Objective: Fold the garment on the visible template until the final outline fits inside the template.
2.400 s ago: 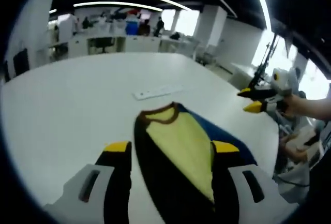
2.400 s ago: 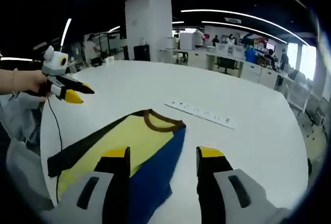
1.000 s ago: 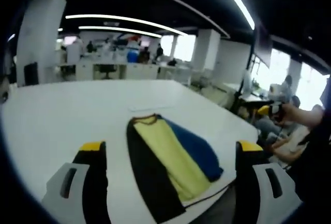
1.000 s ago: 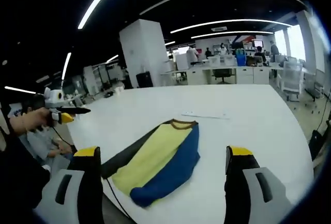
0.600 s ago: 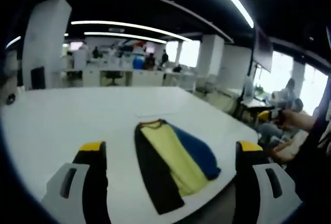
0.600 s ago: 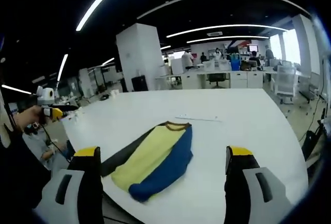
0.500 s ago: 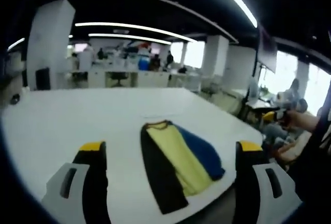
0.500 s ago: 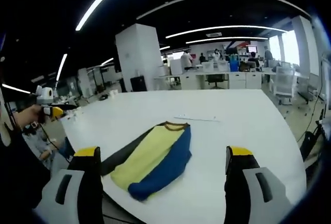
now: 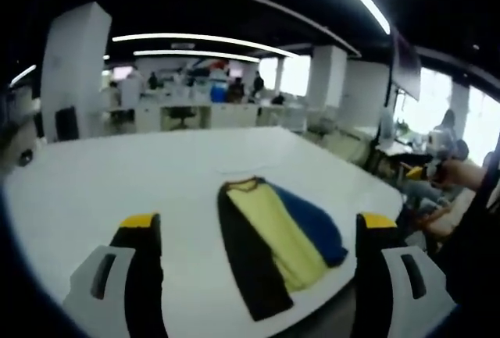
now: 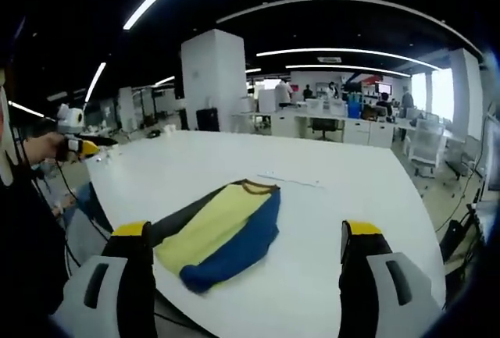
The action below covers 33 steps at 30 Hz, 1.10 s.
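I have drawn my left claw (image 9: 254, 225) and right claw (image 10: 244, 229) up and back from the garment (image 9: 277, 240), both released and empty. It lies folded into a narrow strip near the surface's (image 9: 117, 174) front edge; I see no template outline. Behind: an open office, desks, ceiling strip lights.

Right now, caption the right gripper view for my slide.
Open right gripper above a folded yellow, blue and black shirt on a white table.

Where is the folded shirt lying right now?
The shirt lies on the white table near its edge, between both open grippers' jaws in each view, collar pointing toward the far side.
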Each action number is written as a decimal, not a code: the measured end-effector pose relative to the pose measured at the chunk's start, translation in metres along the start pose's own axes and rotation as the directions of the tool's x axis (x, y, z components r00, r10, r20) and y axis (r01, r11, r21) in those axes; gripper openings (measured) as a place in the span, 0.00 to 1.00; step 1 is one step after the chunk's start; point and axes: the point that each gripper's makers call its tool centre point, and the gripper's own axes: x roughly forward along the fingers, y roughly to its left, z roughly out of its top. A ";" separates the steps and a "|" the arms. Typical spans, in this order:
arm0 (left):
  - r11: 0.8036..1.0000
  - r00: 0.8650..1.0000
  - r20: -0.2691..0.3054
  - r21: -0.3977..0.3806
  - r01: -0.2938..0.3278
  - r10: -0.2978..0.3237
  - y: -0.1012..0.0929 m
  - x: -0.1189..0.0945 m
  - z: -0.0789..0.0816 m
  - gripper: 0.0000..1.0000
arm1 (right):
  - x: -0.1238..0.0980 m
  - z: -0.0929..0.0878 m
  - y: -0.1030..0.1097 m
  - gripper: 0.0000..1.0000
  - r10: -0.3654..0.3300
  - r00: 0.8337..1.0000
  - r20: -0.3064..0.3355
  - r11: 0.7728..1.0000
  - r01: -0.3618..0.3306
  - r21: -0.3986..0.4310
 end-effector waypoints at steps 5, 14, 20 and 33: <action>1.000 1.000 -0.006 0.013 0.012 -0.012 -0.002 0.003 0.000 0.99 | 0.004 -0.005 -0.003 1.00 -0.002 1.000 -0.028 1.000 0.002 0.010; 1.000 0.999 -0.049 0.015 0.021 -0.020 -0.002 0.007 -0.012 0.98 | 0.013 -0.014 0.001 1.00 0.014 0.998 -0.057 1.000 -0.014 0.010; 1.000 0.998 -0.061 0.007 0.030 -0.029 -0.002 0.010 -0.016 0.97 | 0.016 -0.016 0.003 1.00 0.023 0.997 -0.072 1.000 -0.023 0.004; 0.999 0.991 -0.124 0.001 0.046 -0.045 -0.005 0.018 -0.041 0.97 | 0.026 -0.041 0.017 0.97 0.051 0.989 -0.142 0.998 -0.054 -0.015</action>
